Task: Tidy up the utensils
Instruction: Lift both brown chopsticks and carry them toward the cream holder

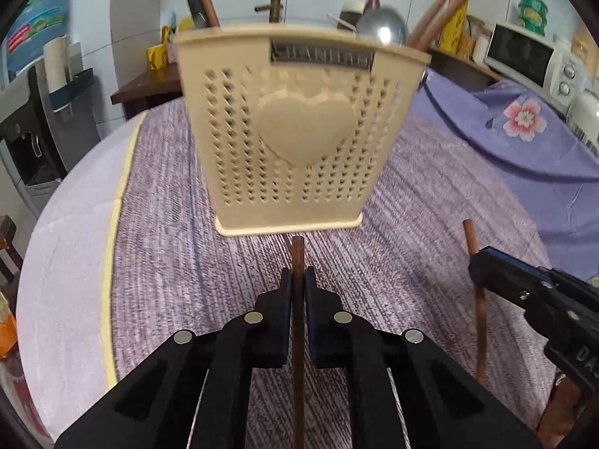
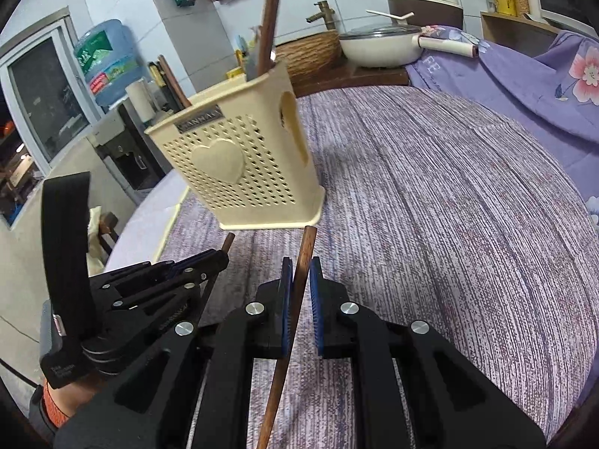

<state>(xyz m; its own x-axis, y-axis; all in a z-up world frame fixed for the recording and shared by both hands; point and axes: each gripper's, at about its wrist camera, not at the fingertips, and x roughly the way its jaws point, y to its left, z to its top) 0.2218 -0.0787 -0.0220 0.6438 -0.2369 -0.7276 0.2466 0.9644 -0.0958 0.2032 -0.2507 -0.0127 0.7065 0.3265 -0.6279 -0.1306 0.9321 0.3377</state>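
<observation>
A beige perforated utensil holder (image 1: 295, 131) with a heart on its front stands on a purple woven mat (image 1: 430, 202); it also shows in the right wrist view (image 2: 239, 172). Several brown sticks (image 1: 441, 11) and a metal spoon (image 1: 385, 30) stand in it. My left gripper (image 1: 298, 280) is shut on a brown chopstick (image 1: 298, 336), just in front of the holder's base. My right gripper (image 2: 300, 273) is shut on another brown chopstick (image 2: 295, 299); it shows at the right of the left wrist view (image 1: 477, 269).
A white microwave (image 1: 524, 60) and a flowered purple cloth (image 1: 524, 119) lie to the right. A white pan (image 2: 382, 46), a brass tap (image 2: 324, 9) and a water dispenser (image 2: 112, 63) stand behind the table.
</observation>
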